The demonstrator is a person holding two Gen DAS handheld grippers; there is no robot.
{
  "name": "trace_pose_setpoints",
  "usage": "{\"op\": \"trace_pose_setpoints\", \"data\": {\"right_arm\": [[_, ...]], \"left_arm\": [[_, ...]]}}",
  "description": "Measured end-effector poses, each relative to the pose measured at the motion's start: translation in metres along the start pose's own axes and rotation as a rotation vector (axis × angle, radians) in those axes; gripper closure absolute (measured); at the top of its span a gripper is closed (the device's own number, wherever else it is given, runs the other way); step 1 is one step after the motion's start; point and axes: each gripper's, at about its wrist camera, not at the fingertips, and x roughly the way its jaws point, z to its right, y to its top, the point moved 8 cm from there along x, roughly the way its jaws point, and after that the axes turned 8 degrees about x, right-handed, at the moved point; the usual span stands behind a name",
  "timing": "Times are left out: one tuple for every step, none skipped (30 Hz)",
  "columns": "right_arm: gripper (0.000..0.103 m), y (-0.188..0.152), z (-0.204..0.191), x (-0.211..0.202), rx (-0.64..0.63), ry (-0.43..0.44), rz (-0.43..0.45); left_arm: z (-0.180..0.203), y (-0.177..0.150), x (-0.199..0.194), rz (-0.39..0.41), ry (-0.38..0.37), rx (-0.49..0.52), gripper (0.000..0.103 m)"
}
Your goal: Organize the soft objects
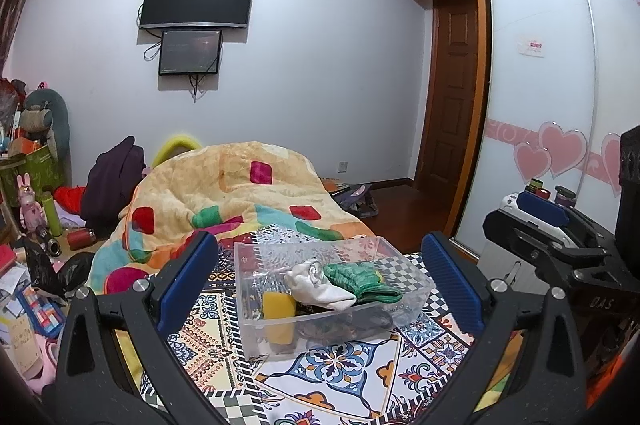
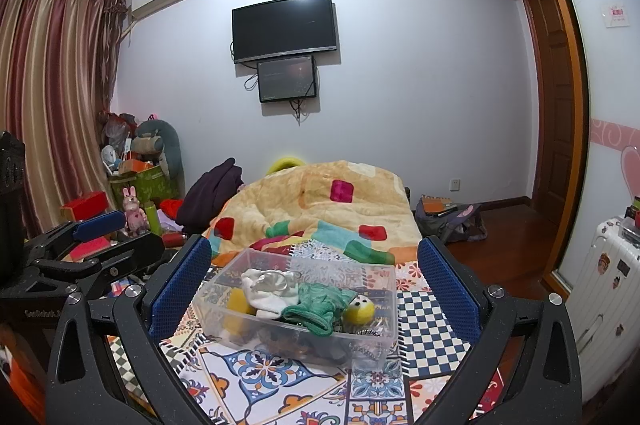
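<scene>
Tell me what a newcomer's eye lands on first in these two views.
First the clear plastic bin on the patterned bedcover, holding a white sock, a green knitted piece and a yellow plush ball. Framing it are the blue pads of the right gripper, jaws wide apart, as with the left gripper. Behind lies a heaped orange quilt, under a wall-mounted television.
</scene>
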Motion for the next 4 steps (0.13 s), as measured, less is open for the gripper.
{"op": "trace_pose_setpoints", "data": {"right_arm": [[0.000, -0.0003, 0.0005, 0.0004, 0.001, 0.000, -0.001], [0.000, -0.0003, 0.0005, 0.0004, 0.001, 0.000, -0.001], [0.000, -0.0003, 0.0004, 0.0003, 0.001, 0.000, -0.001], [0.000, -0.0008, 0.0012, 0.0012, 0.002, 0.000, -0.003]], "left_arm": [[-0.0008, -0.0001, 0.0002, -0.001, 0.003, -0.003, 0.000], [-0.0016, -0.0003, 0.0006, -0.003, 0.003, -0.006, 0.000], [-0.0020, -0.0005, 0.0011, -0.005, 0.002, -0.010, 0.000], [-0.0022, -0.0011, 0.0017, -0.008, 0.000, -0.013, 0.000]]}}
